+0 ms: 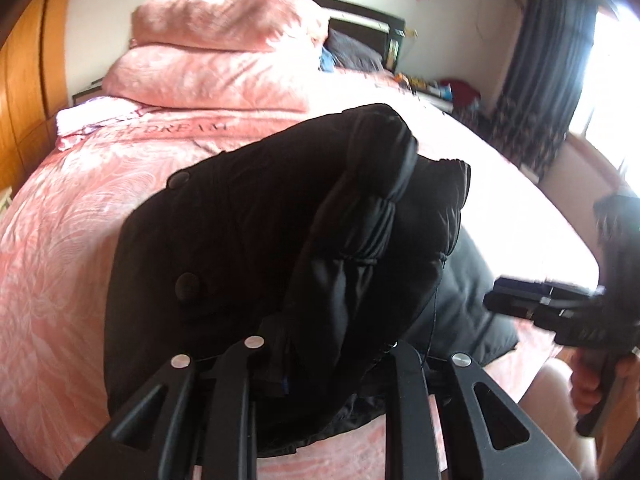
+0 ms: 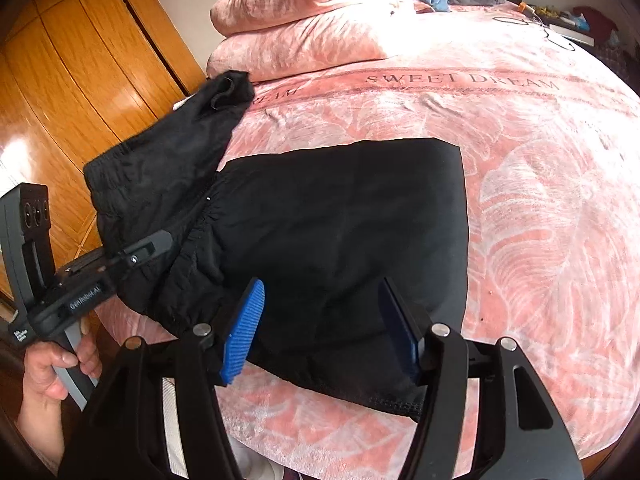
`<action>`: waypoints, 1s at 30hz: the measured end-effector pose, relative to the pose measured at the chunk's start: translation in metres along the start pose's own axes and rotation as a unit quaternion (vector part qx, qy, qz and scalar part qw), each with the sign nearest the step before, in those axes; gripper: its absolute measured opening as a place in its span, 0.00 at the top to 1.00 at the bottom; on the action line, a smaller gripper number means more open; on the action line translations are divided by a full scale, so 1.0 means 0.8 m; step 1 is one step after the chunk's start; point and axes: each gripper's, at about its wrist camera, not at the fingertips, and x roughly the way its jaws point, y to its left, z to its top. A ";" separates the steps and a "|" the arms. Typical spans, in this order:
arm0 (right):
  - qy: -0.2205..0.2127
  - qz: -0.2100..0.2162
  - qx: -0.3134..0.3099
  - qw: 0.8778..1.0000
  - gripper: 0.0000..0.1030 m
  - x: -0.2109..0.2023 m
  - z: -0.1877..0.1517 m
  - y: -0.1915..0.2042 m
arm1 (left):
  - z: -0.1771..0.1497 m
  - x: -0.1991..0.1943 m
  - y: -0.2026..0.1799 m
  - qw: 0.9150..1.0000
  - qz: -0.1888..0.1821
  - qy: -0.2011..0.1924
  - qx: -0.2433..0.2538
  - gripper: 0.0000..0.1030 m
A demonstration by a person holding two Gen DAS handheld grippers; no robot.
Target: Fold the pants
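Black pants (image 2: pixel 340 232) lie partly folded on the pink bedspread (image 2: pixel 540 160). My left gripper (image 1: pixel 320 360) is shut on the elastic waistband end (image 1: pixel 320 216) and holds it lifted off the bed; it also shows in the right wrist view (image 2: pixel 160 244), clamped on the raised waist. My right gripper (image 2: pixel 320 328) is open with blue pads (image 2: pixel 244 328), empty, hovering just above the near edge of the flat part. It shows in the left wrist view (image 1: pixel 520 300) at the right.
Stacked pink pillows (image 2: pixel 304 20) lie at the head of the bed. A wooden wardrobe (image 2: pixel 72 80) stands left of the bed. A cluttered nightstand (image 1: pixel 440 88) and dark curtains (image 1: pixel 548 72) stand by a bright window at the right.
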 end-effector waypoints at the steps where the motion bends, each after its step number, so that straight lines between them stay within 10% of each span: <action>1: 0.003 0.001 -0.002 1.000 0.41 0.004 0.000 0.000 | -0.008 0.001 -0.011 1.000 0.004 0.009 0.012 0.76; 8: 0.037 -0.009 -0.014 0.999 0.33 0.043 -0.005 -0.006 | -0.014 0.019 -0.027 0.997 -0.029 0.069 0.024 0.36; 17: 0.022 -0.013 -0.006 1.000 0.33 0.025 -0.015 -0.016 | 0.000 -0.040 -0.011 0.995 -0.094 0.005 -0.035 0.28; 22: 0.051 -0.034 -0.026 0.998 0.33 0.044 -0.019 -0.017 | -0.013 0.016 0.023 0.994 -0.061 0.071 -0.060 0.27; 30: 0.006 0.021 -0.018 1.000 0.26 -0.013 0.001 0.010 | -0.014 -0.019 0.049 0.993 -0.079 0.022 -0.088 0.26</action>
